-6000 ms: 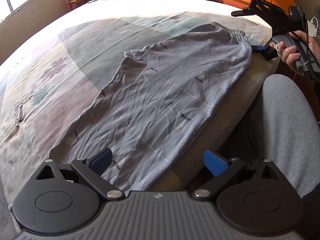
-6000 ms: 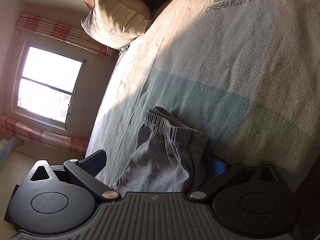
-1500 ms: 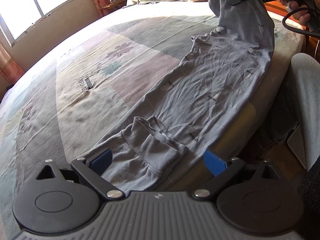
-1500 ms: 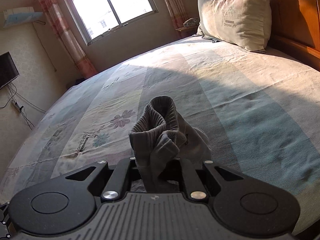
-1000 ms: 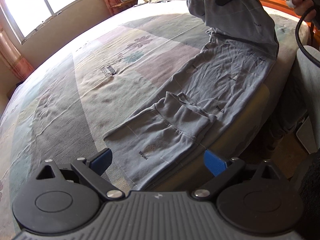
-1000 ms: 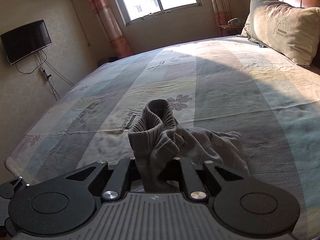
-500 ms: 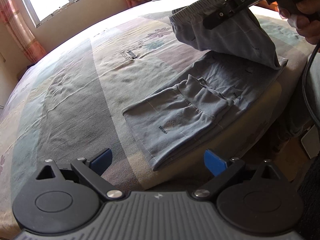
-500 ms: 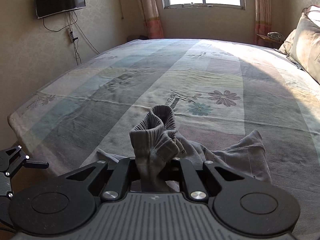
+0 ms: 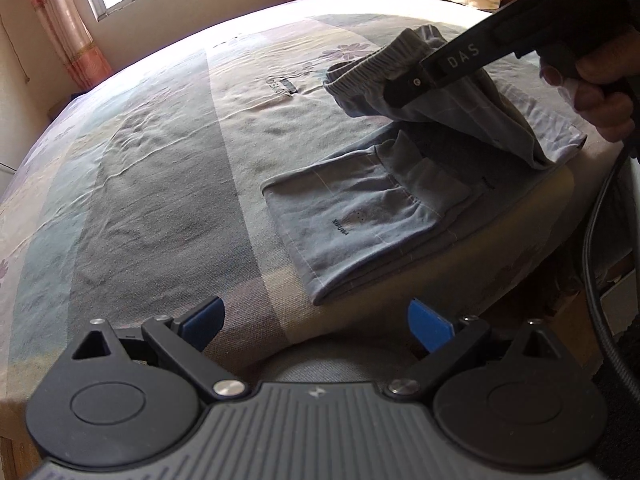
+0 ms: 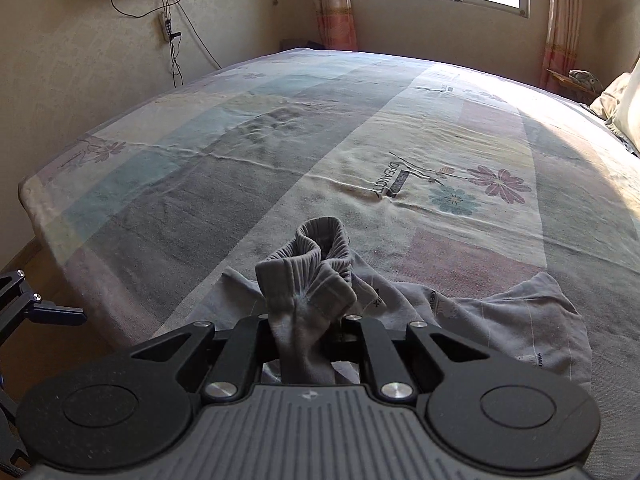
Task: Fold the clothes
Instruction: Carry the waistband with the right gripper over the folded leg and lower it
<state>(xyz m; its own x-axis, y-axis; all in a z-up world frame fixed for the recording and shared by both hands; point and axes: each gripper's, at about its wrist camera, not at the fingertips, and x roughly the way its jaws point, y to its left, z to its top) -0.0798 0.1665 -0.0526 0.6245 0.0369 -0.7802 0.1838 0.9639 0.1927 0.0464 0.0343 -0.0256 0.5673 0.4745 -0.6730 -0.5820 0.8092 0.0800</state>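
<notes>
Sunlit bed (image 9: 160, 168) carries grey trousers (image 9: 360, 220), waistband clamped in the right gripper (image 10: 306, 320) fingers, the left gripper (image 9: 316, 316) fingers apart.

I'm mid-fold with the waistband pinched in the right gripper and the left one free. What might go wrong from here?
The right gripper pinches only a bunched bit of the waistband, so it may land twisted rather than flat. The folded trousers lie close to the bed edge, so dragging them outward could pull them off. The open left gripper pins nothing, so the lower layers may shift.
</notes>
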